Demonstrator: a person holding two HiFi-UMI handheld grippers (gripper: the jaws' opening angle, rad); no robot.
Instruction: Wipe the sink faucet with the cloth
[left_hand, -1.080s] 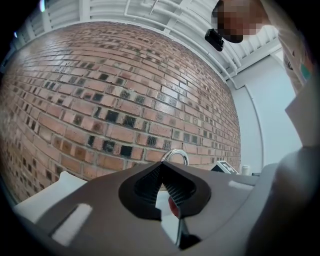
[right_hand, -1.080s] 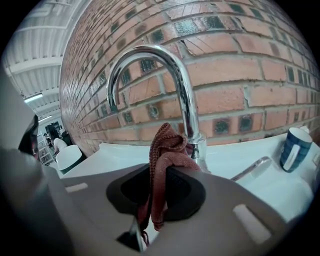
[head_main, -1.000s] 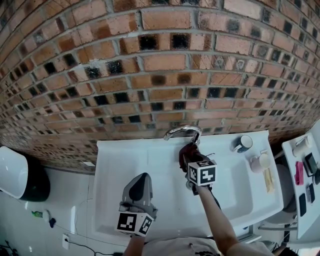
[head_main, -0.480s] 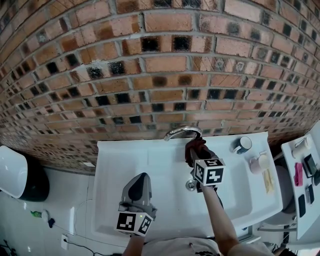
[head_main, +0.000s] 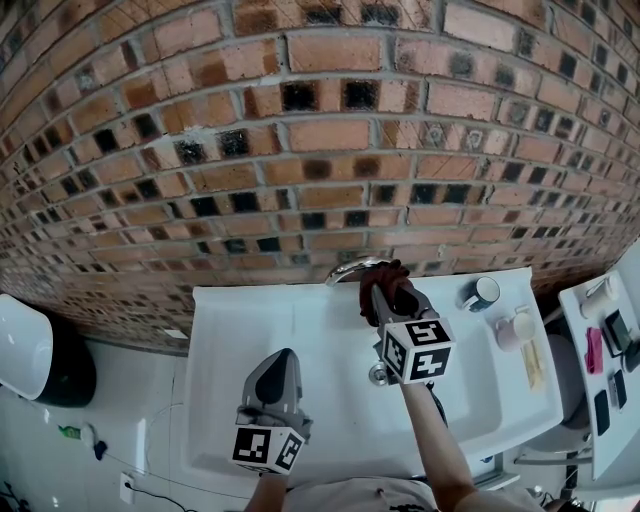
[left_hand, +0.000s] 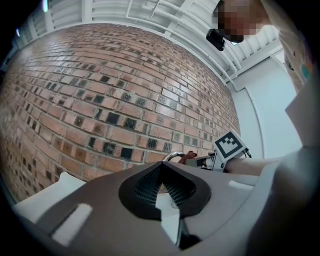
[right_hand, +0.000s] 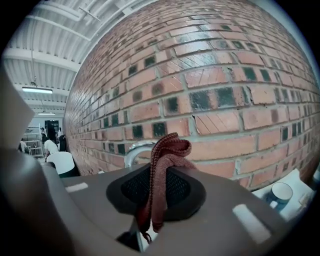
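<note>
Clamping a dark red cloth (right_hand: 167, 150), the right gripper (right_hand: 162, 177) has its jaws closed narrow on the fabric. The folds bunch up above the jaw tips and a loose end hangs down between them. Just left of the cloth and behind it, the chrome faucet (right_hand: 136, 150) arches out from the wall. In the head view the right gripper (head_main: 392, 305) reaches to the far edge of the sink (head_main: 250, 330). The cloth (head_main: 383, 280) covers the right end of the faucet (head_main: 348, 268) there, and only the left part of the chrome arch shows. Whether the fabric presses on the metal cannot be told.

The left gripper (head_main: 279, 365) hangs over the near left part of the basin, well apart from the faucet. Its jaws (left_hand: 161, 167) are brought together at the tips with nothing between them. Beyond them its own view shows the faucet (left_hand: 171, 156) and the other gripper's marker cube.

The drain (head_main: 377, 375) sits in the basin, near the right gripper's cube. On the sink's right ledge stand a dark mug (head_main: 483, 292) and, nearer, a pale cup (head_main: 515, 327). A brick wall (head_main: 300, 150) rises behind the sink. At the far right a white side table (head_main: 585, 380) carries several small items.
</note>
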